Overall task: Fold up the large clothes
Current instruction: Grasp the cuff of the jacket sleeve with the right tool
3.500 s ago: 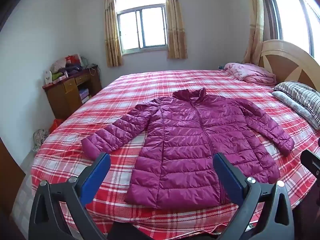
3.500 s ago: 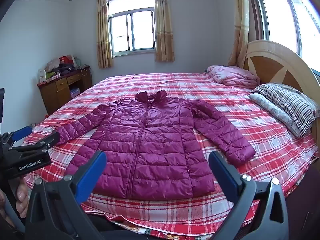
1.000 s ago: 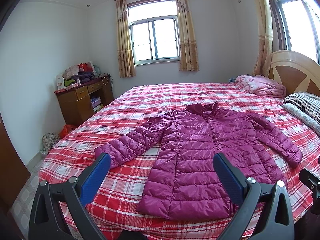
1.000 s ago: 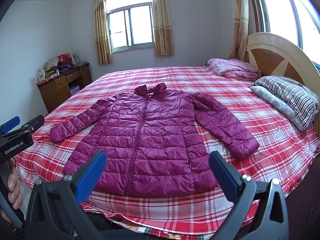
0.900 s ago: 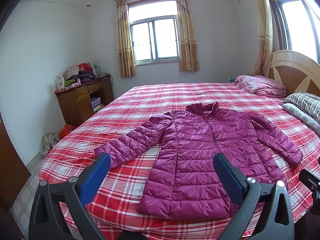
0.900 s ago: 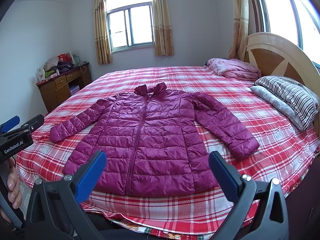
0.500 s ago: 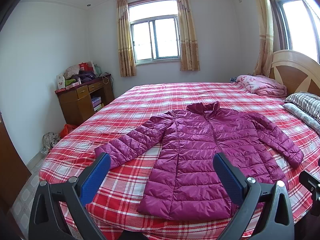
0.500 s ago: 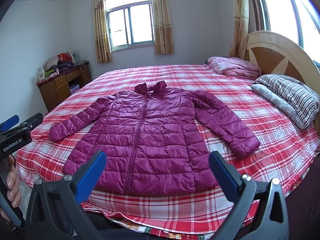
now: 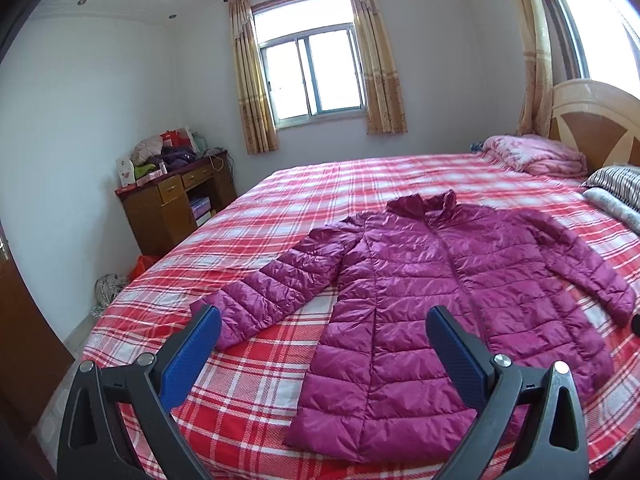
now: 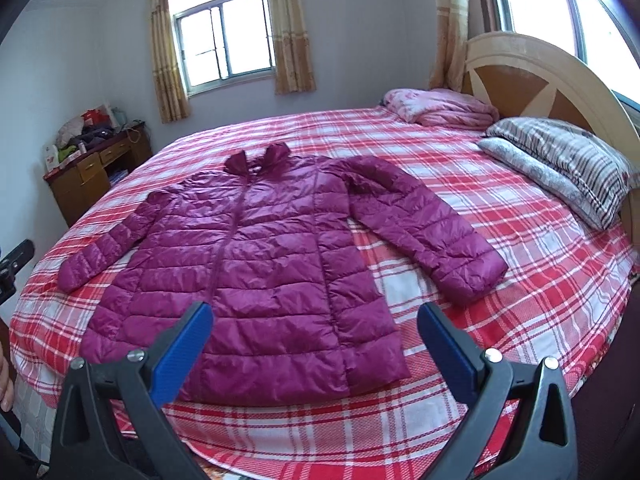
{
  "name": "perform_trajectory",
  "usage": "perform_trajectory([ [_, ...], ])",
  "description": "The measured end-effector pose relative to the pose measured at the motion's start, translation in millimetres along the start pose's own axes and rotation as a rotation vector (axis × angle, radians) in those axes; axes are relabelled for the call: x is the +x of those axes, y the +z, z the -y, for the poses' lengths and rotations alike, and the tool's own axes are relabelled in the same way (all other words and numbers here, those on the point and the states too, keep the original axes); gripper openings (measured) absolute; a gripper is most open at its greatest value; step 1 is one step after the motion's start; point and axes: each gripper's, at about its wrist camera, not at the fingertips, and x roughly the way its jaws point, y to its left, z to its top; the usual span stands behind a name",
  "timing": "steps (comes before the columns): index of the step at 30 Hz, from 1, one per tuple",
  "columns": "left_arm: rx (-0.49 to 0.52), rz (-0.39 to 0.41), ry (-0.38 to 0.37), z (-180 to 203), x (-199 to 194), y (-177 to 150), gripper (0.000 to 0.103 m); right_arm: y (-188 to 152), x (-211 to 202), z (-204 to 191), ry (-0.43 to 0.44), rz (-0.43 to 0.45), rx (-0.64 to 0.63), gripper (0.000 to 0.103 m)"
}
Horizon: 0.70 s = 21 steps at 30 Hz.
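The left gripper (image 9: pixel 322 344) is held above the near edge of the bed with its two blue-padded fingers (image 9: pixel 191 354) spread wide apart and nothing between them. The right gripper (image 10: pixel 314 340) is in the same condition: jaws fully parted, empty, clear of all fabric. Both tools point toward the magenta quilted jacket (image 9: pixel 432 280), which lies flat and front side up on the red plaid bedspread (image 9: pixel 280 216), zipper closed, collar toward the far window (image 9: pixel 312 76) and hem toward the near edge. Both sleeves extend outward and slightly downward from the shoulders; the left sleeve cuff (image 9: pixel 228 320) lies just beyond the left gripper's left finger in the left wrist view, and the right sleeve cuff (image 10: pixel 476 276) lies beyond the right gripper's right finger in the right wrist view. No gripper touches the jacket. At the head of the bed, on the right, a striped pillow (image 10: pixel 560 160) and a folded pink blanket (image 10: pixel 440 108) rest against the wooden headboard (image 10: pixel 532 80). A cluttered wooden desk (image 9: pixel 172 204) stands against the left wall. Part of the left gripper body and the edge of a hand (image 10: pixel 5 380) appear at the left border of the right wrist view.
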Motion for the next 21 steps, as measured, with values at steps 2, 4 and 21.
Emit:
perform_trajectory([
  [2, 0.026, -0.015, 0.021, 5, 23, 0, 0.102, 3, 19, 24, -0.029, -0.022, 0.057, 0.103],
  [4, 0.046, -0.030, 0.021, 10, 46, 1, 0.102, 6, 33, 43, -0.061, -0.042, 0.096, 0.103],
  [21, 0.076, -0.182, 0.122, 35, 241, 16, 0.102, 31, 144, 185, -0.189, -0.228, 0.417, 0.072],
])
